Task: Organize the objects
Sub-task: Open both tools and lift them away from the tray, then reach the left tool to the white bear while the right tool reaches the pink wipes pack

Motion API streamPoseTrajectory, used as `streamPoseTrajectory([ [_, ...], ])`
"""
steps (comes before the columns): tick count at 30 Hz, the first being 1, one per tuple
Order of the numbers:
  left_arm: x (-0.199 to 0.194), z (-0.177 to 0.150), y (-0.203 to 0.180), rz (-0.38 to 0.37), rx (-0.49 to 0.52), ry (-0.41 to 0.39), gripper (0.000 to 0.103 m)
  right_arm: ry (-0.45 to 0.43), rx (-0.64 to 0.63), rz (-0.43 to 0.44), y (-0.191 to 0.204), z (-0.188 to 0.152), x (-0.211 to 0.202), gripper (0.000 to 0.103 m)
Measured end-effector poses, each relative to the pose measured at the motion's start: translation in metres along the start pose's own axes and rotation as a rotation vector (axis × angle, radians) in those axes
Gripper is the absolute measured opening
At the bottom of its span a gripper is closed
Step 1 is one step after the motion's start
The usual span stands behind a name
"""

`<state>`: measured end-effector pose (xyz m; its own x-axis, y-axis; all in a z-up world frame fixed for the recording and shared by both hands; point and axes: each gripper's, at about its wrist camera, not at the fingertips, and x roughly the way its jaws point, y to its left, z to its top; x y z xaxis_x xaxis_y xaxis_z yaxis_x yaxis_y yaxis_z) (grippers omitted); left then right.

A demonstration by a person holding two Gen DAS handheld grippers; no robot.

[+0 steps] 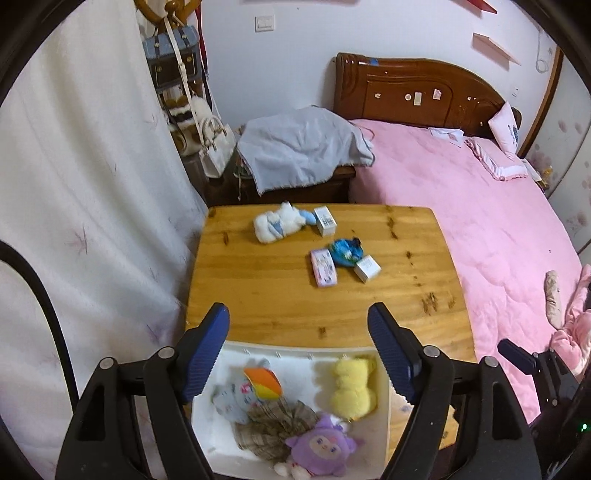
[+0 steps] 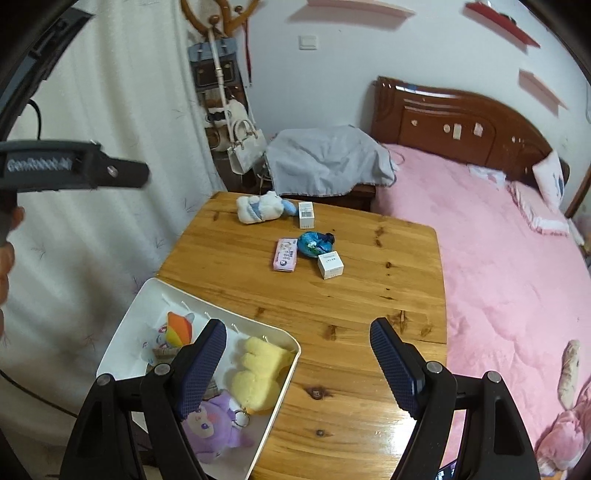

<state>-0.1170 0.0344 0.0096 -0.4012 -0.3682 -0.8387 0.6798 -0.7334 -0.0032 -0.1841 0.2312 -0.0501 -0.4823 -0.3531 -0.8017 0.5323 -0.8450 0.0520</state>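
Bedroom, wooden table (image 2: 369, 314) beside the pink bed (image 2: 498, 277). Your left gripper (image 1: 297, 354) hangs wide open and empty over the white bin (image 1: 380, 424) of soft toys; your right gripper (image 2: 297, 360) is just as open, holding nothing. Ahead of both lies the white plush (image 2: 258, 208), probably next: reach forward and close on it.

Bedroom. White wall (image 2: 351, 48) w/ light switch (image 2: 307, 41); pink shelves (image 2: 541, 86) + red shelf (image 2: 502, 22) mounted high. Bed (image 2: 480, 251) w/ pink quilt, carved dark-wood headboard (image 2: 461, 122), pillows (image 2: 552, 181) at head. Nightstand (image 1: 314, 184) beside bed, draped in grey cloth (image 1: 303, 147). Wooden coat rack (image 2: 221, 22) in corner, bags (image 2: 243, 144) hanging. White patterned curtain (image 2: 110, 177) along left. Pine table (image 2: 351, 295) in foreground, glossy, knots visible. Lighting soft, even.
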Motion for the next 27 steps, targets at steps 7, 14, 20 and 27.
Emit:
streamPoseTrajectory([
  [7, 0.032, 0.046, 0.004, 0.026, 0.074, -0.006, 0.085, 0.043, 0.087, 0.007, -0.03, 0.016, 0.029, 0.081],
  [14, 0.095, 0.086, 0.008, 0.044, 0.2, 0.036, 0.086, 0.082, 0.118, -0.039, -0.034, 0.044, 0.074, 0.081],
  [20, 0.179, 0.108, 0.018, 0.025, 0.319, 0.153, 0.086, 0.118, 0.121, 0.001, -0.016, 0.067, 0.131, 0.081],
  [27, 0.278, 0.123, 0.019, -0.008, 0.443, 0.234, 0.087, 0.186, 0.135, 0.009, -0.005, 0.085, 0.219, 0.077],
])
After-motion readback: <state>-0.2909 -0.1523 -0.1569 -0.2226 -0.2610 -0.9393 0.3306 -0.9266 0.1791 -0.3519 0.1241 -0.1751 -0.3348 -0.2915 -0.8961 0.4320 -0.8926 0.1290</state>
